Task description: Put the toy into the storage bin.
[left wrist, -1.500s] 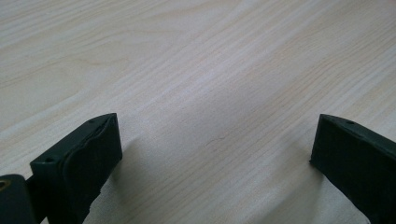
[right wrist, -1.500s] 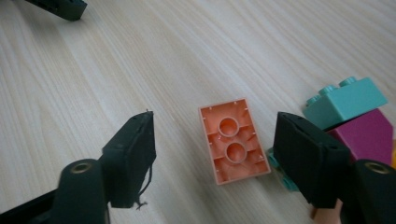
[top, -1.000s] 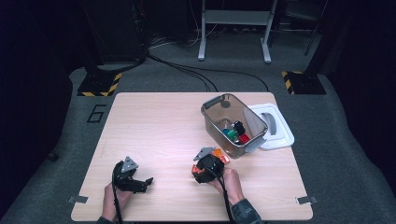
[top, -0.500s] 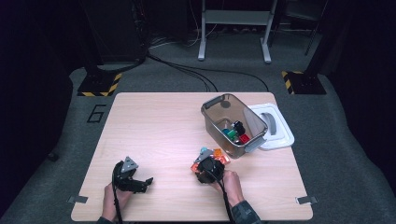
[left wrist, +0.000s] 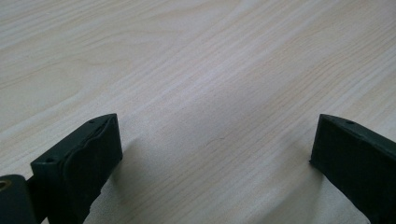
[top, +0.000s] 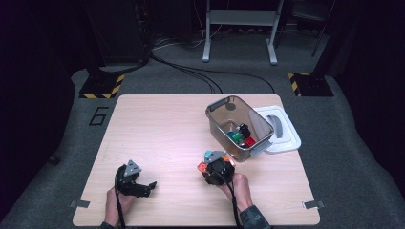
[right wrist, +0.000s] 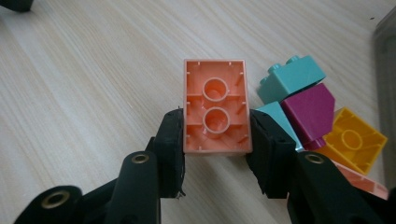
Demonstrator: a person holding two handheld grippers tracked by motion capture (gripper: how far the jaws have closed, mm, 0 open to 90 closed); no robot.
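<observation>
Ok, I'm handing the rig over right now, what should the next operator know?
Right claw: jaws have just closed on the orange brick, which sits hollow side up between the pads, beside the loose bricks on the table.
Left claw: open, nothing in it, resting low over bare table near the front edge.
Clear bin: stands at the back right, a few bricks already inside; its white lid lies beside it.
Done: orange brick gripped.
Left: probably carry it to the bin, then the teal, purple and yellow ones.
</observation>
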